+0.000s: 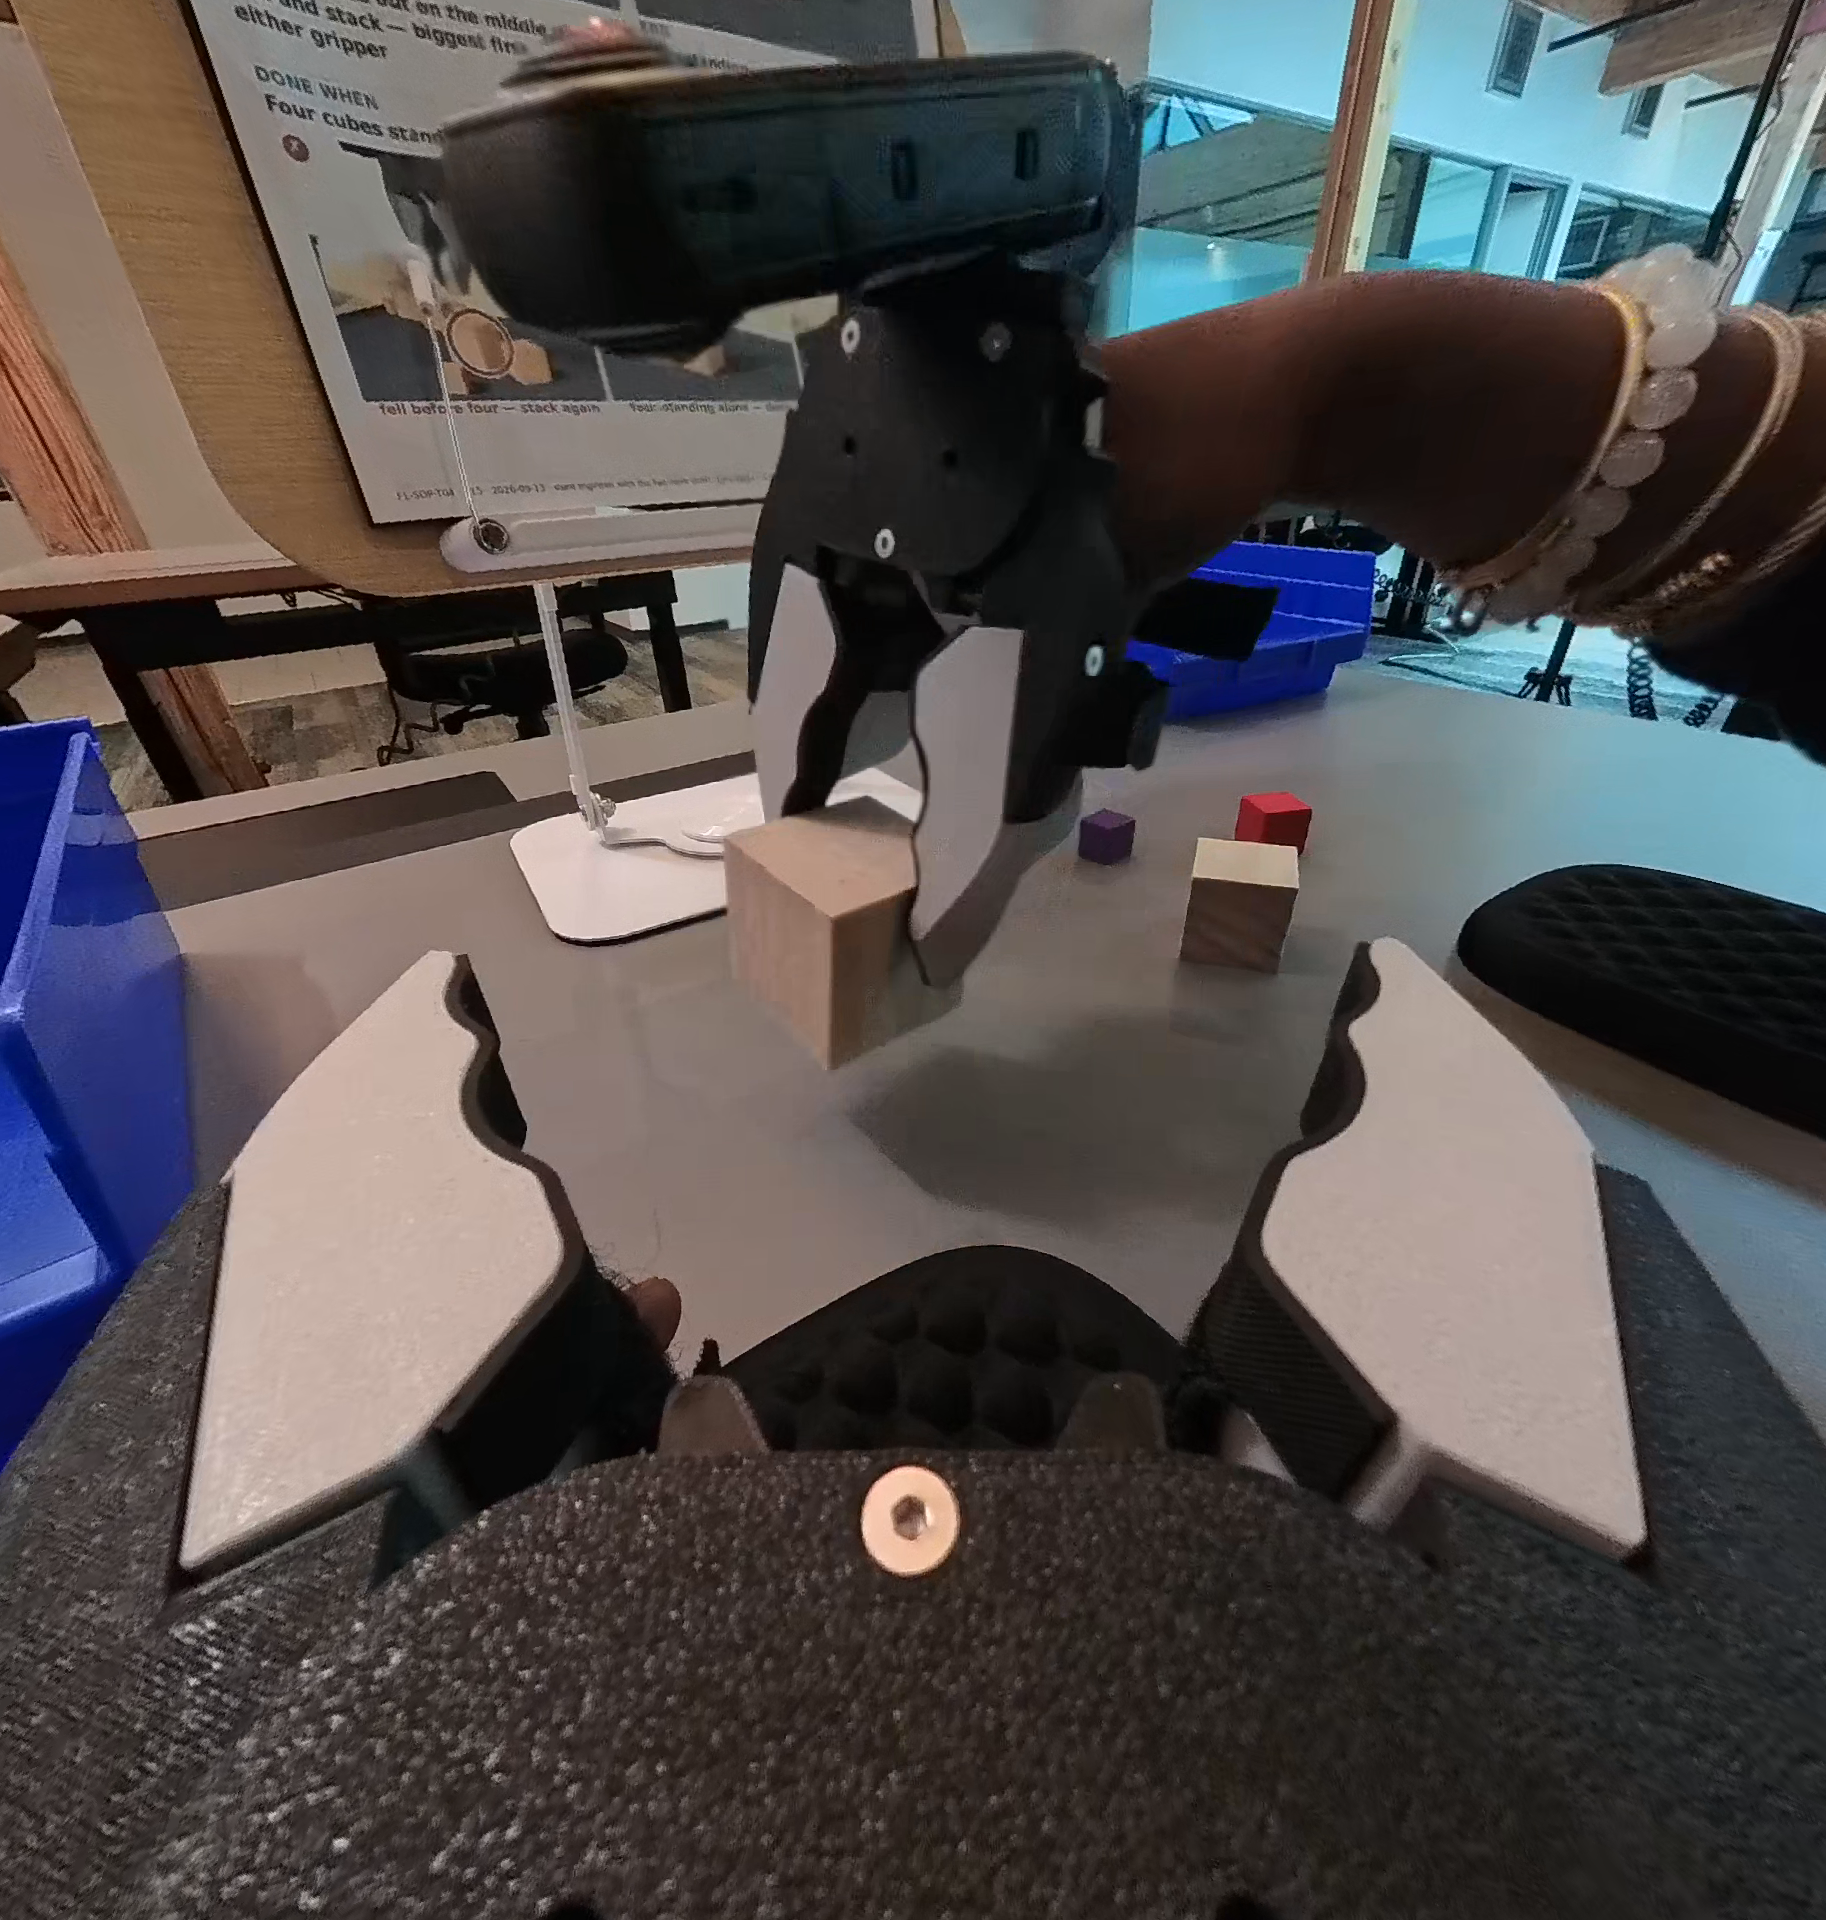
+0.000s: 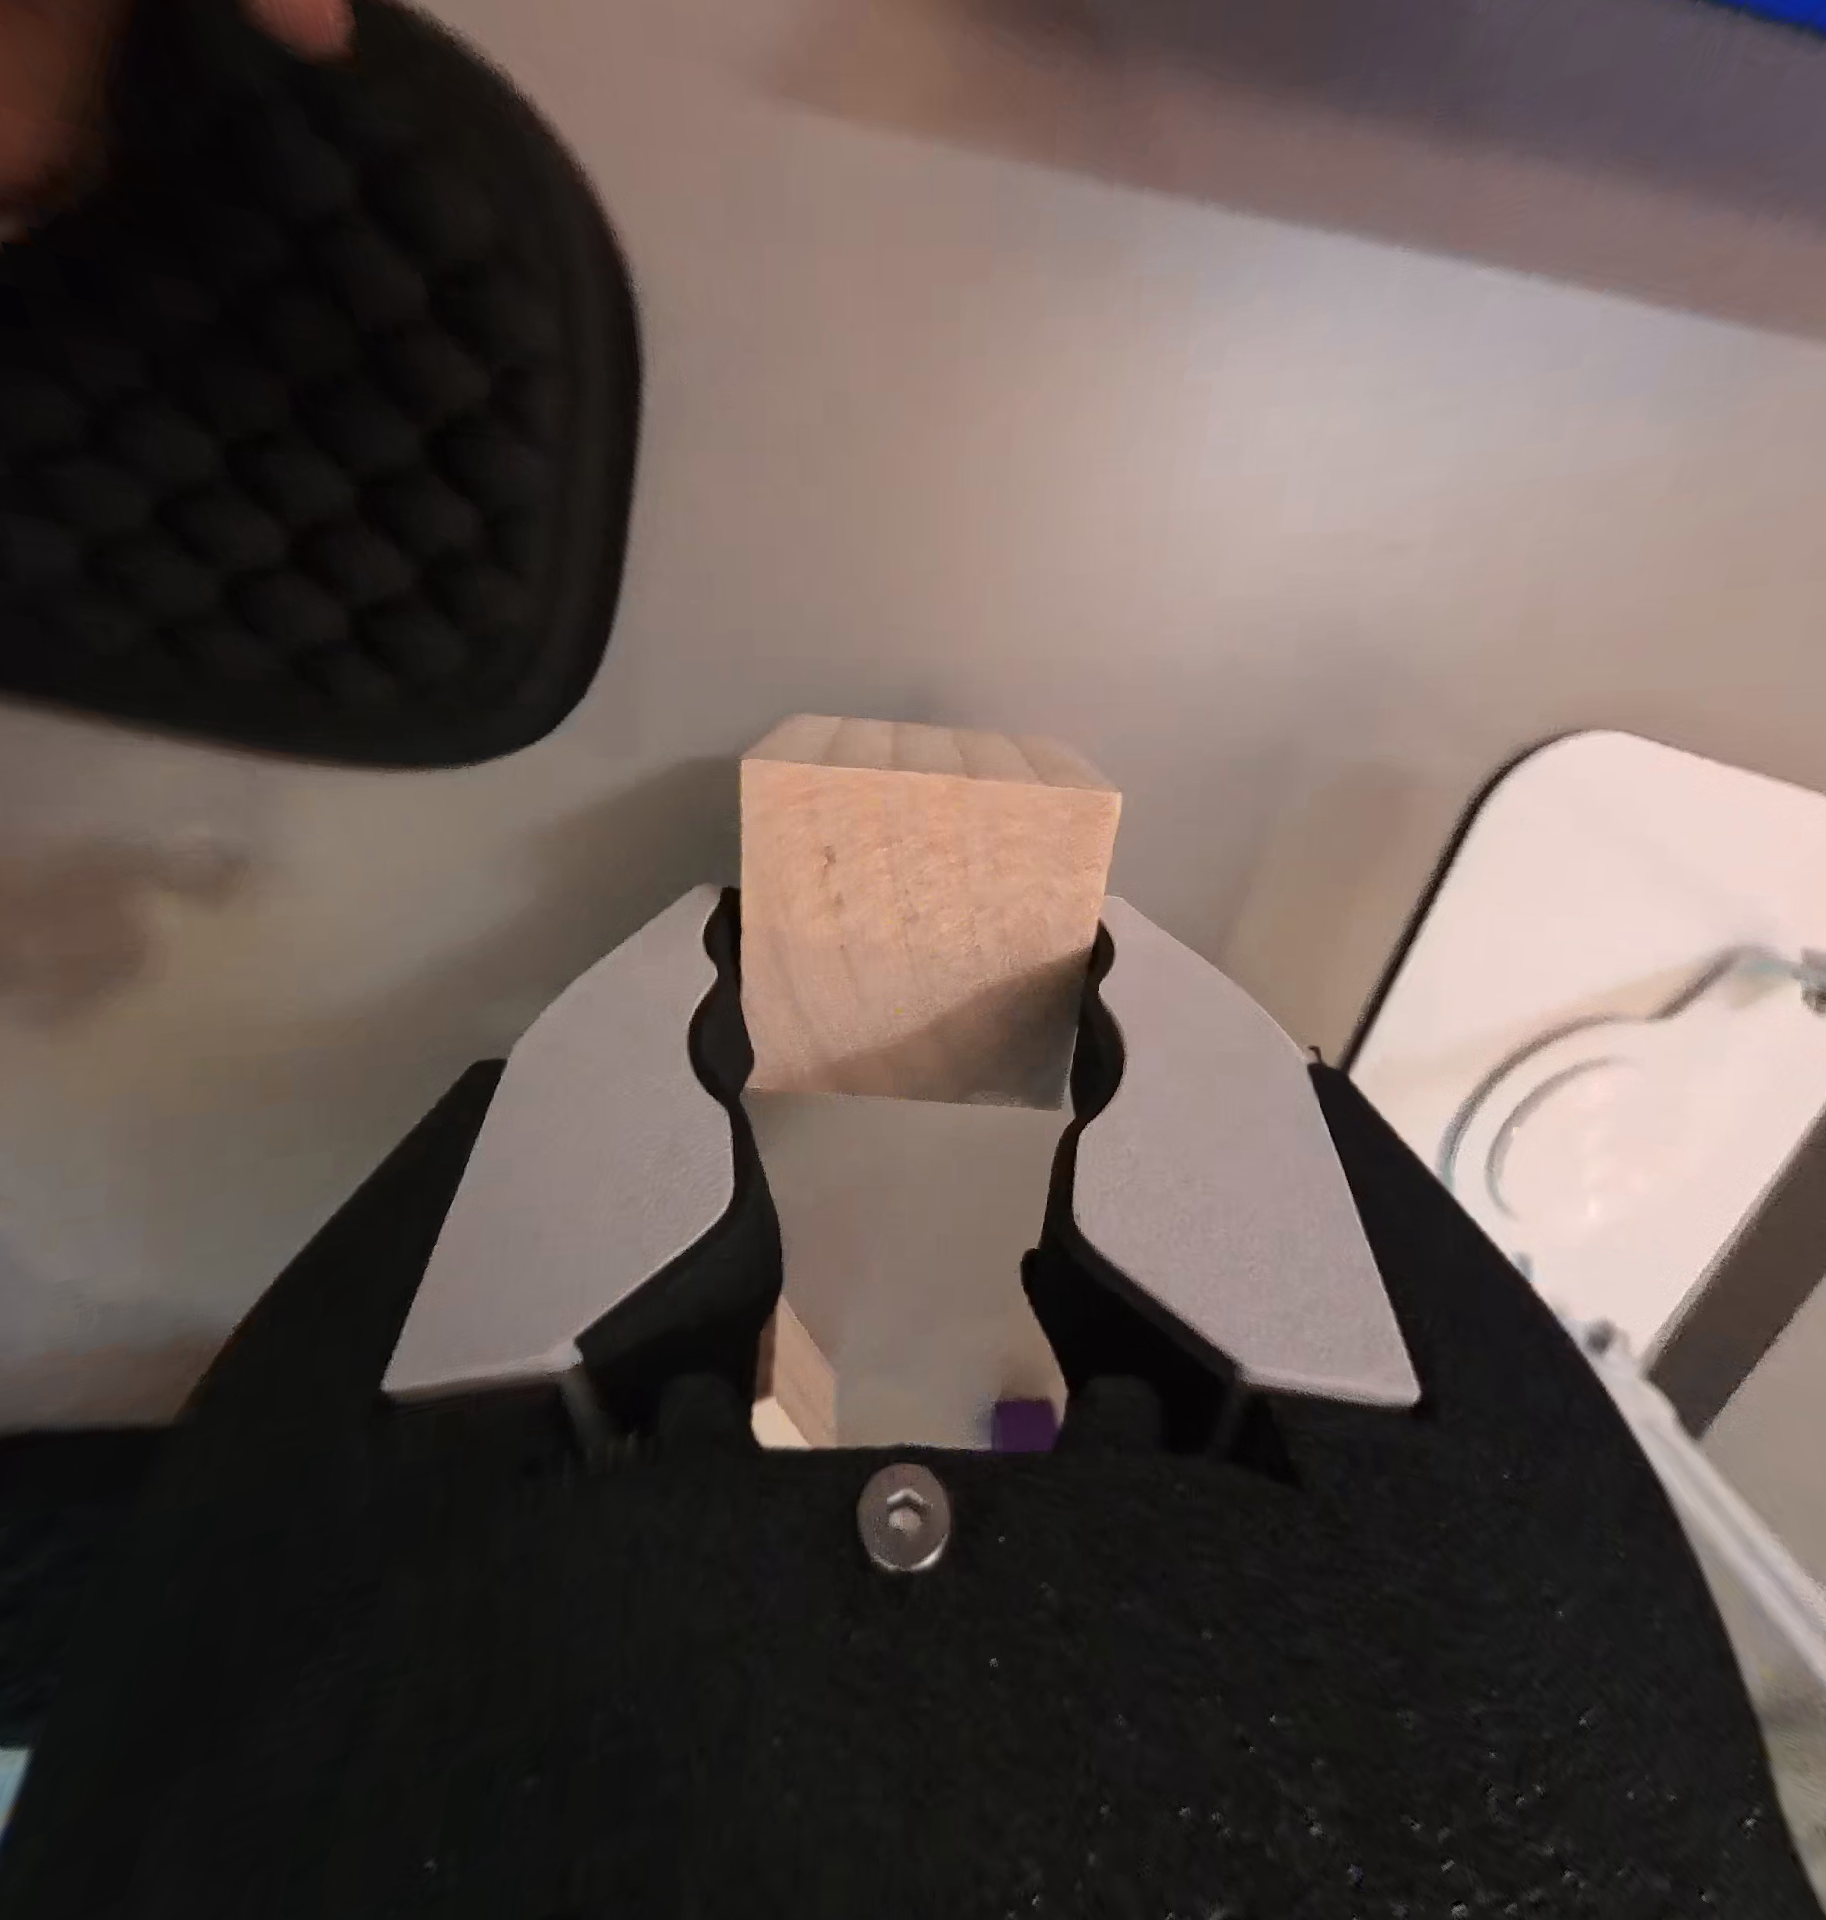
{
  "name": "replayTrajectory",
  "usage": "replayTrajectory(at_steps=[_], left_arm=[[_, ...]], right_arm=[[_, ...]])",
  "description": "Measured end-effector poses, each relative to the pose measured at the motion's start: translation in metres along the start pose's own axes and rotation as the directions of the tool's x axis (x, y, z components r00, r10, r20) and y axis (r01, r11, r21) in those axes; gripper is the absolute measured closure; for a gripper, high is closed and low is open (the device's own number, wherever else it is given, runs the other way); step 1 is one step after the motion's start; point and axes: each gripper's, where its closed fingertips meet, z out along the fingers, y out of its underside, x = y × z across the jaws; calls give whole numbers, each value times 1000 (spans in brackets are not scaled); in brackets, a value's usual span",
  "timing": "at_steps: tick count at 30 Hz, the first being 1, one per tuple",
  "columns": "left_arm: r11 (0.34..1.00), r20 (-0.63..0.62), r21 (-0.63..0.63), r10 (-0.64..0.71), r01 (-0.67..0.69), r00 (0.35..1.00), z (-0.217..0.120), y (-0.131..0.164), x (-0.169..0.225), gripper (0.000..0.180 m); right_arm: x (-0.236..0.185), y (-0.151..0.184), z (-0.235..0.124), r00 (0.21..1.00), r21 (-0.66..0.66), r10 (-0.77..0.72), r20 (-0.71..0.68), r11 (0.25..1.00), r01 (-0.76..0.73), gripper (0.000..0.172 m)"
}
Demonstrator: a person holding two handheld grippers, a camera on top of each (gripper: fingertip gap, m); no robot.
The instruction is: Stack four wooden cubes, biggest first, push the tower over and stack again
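Observation:
My right gripper (image 2: 914, 925) is shut on a large pale wooden cube (image 2: 919, 914), with both pads (image 2: 628, 1039) pressed on its sides. In the left wrist view the right gripper (image 1: 867, 894) comes down from above and holds this cube (image 1: 815, 935) just off the grey table (image 1: 680, 1143), slightly tilted. My left gripper (image 1: 914, 961) is wide open and empty, low over the table in front of the cube. A smaller wooden cube (image 1: 1239, 902), a red cube (image 1: 1273, 821) and a small purple cube (image 1: 1106, 835) sit on the table to the right.
A white stand base (image 1: 618, 883) lies just behind the large cube and also shows in the right wrist view (image 2: 1615, 987). Blue bins stand at the left (image 1: 47, 1039) and back right (image 1: 1283, 634). A black dimpled pad (image 1: 1678, 977) lies at the right. One gripper's finger ends stand about 10 cm off the other's.

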Motion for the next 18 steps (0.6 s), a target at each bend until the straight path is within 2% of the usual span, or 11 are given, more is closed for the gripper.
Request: replayTrajectory(at_steps=[3, 8, 18], left_arm=[[1000, 9, 1, 3, -3, 1000, 0, 0, -1, 34], [1000, 22, 3, 17, -17, 1000, 0, 0, -1, 34], [999, 36, -10, 38, -38, 999, 1, 1, -1, 34]], right_arm=[[9, -3, -1, 987, 5, 151, -46, 988, -151, 112], [4, -7, 3, 951, 38, 309, -10, 950, -309, 112], [-8, -22, 27, 937, -14, 346, 34, 938, -346, 112]])
